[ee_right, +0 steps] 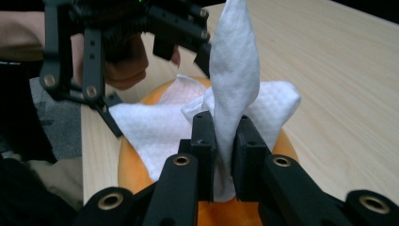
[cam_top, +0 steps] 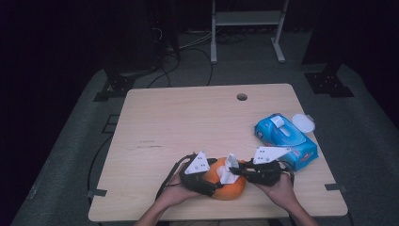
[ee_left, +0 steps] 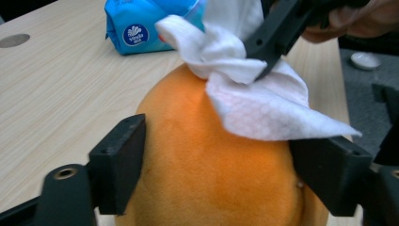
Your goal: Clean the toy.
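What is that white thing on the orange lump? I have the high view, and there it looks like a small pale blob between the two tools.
Observer: A white wipe with a dimpled weave. The right tool pinches an upright, twisted strip of it between its jaws.
Operator: And the left tool?
Observer: The left tool has one jaw on each side of the orange round thing. I cannot tell whether they press it.
Operator: Is that orange thing shiny?
Observer: No, close up its skin looks matt and slightly fuzzy.
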`<state>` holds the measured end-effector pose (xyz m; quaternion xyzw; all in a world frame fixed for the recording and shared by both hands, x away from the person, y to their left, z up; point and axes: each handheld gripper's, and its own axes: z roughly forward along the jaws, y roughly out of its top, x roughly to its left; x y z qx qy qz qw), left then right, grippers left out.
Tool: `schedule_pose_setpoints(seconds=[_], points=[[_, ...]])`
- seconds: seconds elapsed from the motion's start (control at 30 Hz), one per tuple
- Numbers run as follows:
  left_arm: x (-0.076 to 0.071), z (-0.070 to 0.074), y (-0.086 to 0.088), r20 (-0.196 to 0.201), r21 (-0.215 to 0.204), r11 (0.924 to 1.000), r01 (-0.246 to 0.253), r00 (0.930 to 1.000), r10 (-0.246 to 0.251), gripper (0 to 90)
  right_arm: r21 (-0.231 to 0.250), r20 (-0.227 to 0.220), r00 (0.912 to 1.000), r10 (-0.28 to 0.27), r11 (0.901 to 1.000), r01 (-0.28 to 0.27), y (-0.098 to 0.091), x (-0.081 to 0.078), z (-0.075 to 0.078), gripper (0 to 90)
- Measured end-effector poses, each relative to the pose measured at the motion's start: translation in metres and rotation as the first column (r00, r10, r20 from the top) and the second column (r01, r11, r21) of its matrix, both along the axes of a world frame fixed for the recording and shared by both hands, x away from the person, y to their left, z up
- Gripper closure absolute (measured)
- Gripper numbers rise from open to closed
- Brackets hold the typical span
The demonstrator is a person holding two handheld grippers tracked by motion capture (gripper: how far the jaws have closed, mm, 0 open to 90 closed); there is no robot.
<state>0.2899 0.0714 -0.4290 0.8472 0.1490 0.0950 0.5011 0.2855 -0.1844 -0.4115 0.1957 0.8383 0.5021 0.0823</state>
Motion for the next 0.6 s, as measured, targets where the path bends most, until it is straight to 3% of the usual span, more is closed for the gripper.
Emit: schedule_pose_setpoints(seconds=[0.03,0.07,0.1,0.13,0.17,0.23,0.27,0.3,0.4,0.47,0.57,0.6], points=[[0.003,0.0,0.002,-0.023,0.001,0.9998,-0.018,0.9996,0.018,9.6,0.001,-0.007,1.0,-0.005,1.0,0.005,-0.003,-0.001,-0.002,80.0],[0.003,0.0,0.002,-0.023,0.001,0.9998,-0.018,0.9996,0.018,7.8,0.001,-0.007,1.0,-0.005,1.0,0.005,-0.003,-0.001,-0.002,80.0],[0.006,-0.002,0.005,-0.052,-0.017,0.9995,-0.028,0.9983,0.027,6.7,0.003,-0.013,0.9999,-0.009,1.0,0.009,-0.008,0.0,-0.003,80.0],[0.006,-0.002,0.005,-0.052,-0.017,0.9995,-0.028,0.9983,0.027,6.3,0.003,-0.013,0.9999,-0.009,1.0,0.009,-0.008,0.0,-0.003,80.0],[0.012,-0.007,0.006,-0.122,-0.037,0.9989,-0.028,0.9922,0.023,6.8,0.006,-0.02,0.9997,-0.012,0.9999,0.012,-0.011,0.0,-0.004,80.0],[0.014,-0.01,0.005,-0.127,-0.048,0.9981,-0.038,0.9913,0.032,13.9,-0.002,-0.021,0.9993,-0.03,0.9996,0.03,-0.01,0.003,-0.003,79.9],[0.014,-0.01,0.005,-0.127,-0.048,0.9981,-0.038,0.9913,0.032,15.1,-0.002,-0.021,0.9993,-0.03,0.9996,0.03,-0.01,0.003,-0.003,79.9],[0.012,-0.009,0.002,-0.106,-0.041,0.9983,-0.041,0.9937,0.037,17.2,-0.024,0.011,0.9993,-0.034,0.9991,0.035,-0.006,0.002,0.001,80.0],[0.008,-0.006,-0.002,-0.073,-0.029,0.9987,-0.042,0.9966,0.04,20.7,-0.014,0.027,0.9994,-0.022,0.9997,0.023,0.0,0.001,0.005,80.0],[-0.002,-0.002,-0.007,-0.007,0.008,0.9995,-0.029,0.9996,0.029,21.6,-0.041,0.071,0.9973,0.016,0.9991,-0.014,0.013,-0.005,0.01,80.0],[-0.004,-0.002,-0.005,-0.004,0.002,0.9998,-0.02,0.9998,0.02,22.7,-0.049,0.074,0.9968,0.03,0.9984,-0.026,0.012,-0.006,0.011,80.1],[-0.004,-0.003,-0.004,-0.01,-0.002,0.9999,-0.015,0.9998,0.015,22.6,-0.035,0.051,0.9981,0.035,0.9988,-0.034,0.006,-0.005,0.01,80.2]])
